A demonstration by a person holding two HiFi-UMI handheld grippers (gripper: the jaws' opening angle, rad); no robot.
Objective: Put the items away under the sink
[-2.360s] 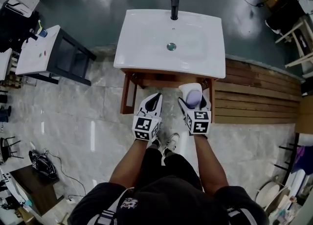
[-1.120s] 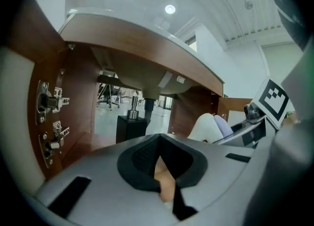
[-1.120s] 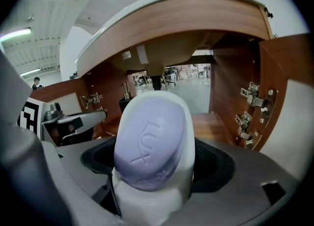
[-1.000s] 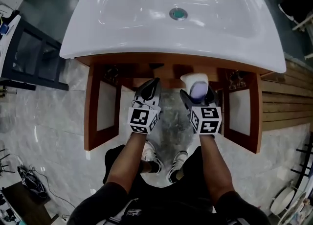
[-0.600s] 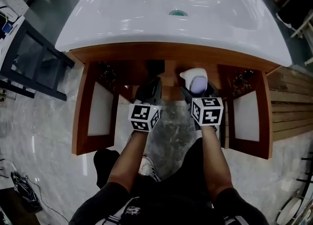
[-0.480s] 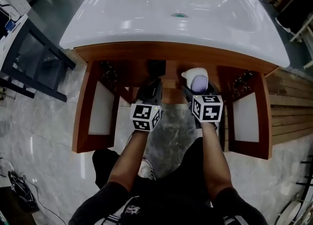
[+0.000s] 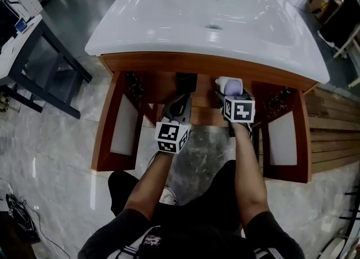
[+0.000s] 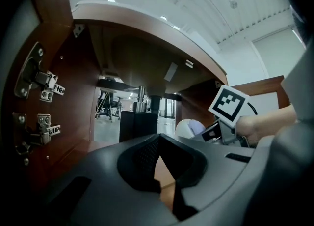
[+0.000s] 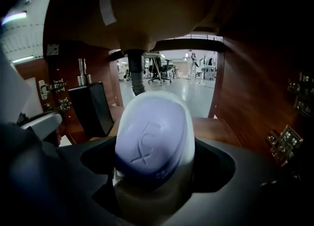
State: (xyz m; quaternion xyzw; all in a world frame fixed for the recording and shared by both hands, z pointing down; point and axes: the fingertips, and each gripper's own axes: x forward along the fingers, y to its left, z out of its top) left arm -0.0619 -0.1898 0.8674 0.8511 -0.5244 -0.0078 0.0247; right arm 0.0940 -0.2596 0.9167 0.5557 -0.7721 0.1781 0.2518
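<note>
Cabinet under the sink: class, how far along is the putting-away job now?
Done: both cabinet doors stand open, and a black pump dispenser already stands inside. In hand: the right tongs grip a white bottle with a lilac cap in the cabinet opening, not yet released. The left tongs are shut and empty. Left: set the bottle on the shelf, let go, withdraw.

A black-framed table [image 7: 45,66] left, wooden slats [image 7: 332,134] right, marble floor [image 7: 50,156] between.

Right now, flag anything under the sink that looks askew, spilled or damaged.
Nothing stands out. The black bottle stands upright on the wooden shelf, no spill shows, and the right gripper holds the lilac-capped bottle.
</note>
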